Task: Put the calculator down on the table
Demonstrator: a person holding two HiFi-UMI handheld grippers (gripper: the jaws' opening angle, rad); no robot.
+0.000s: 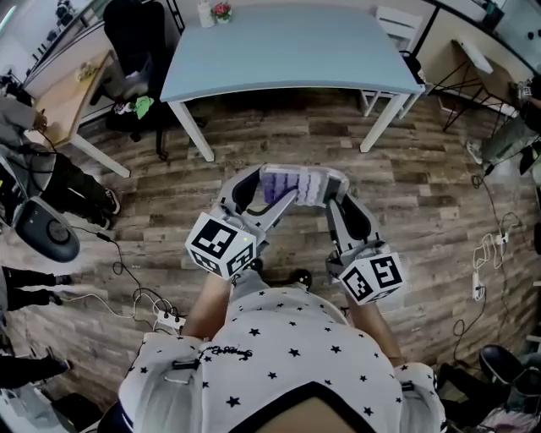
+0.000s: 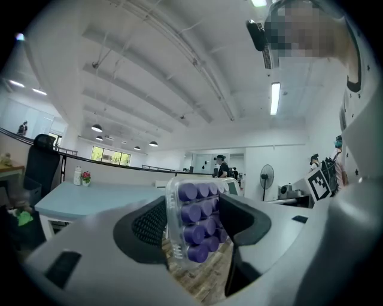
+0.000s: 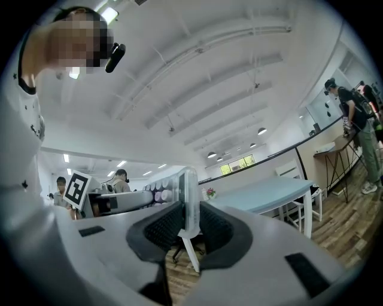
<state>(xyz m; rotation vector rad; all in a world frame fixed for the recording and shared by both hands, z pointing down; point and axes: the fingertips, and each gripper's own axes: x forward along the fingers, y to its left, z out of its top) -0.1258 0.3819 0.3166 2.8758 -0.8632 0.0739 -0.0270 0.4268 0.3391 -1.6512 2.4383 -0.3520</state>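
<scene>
My left claw (image 1: 264, 196) gripped the keyed end of the calculator (image 1: 304, 183) and my right claw (image 1: 336, 201) pinched its thin edge. Held that way, it hung steady in the air, short of the blue table (image 1: 287, 51).

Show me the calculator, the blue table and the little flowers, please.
calculator (image 1: 303, 184), head view, on its purple keys.
blue table (image 1: 287, 49), head view, on its bare top.
flowers (image 1: 221, 11), head view, on the pink blooms.
</scene>
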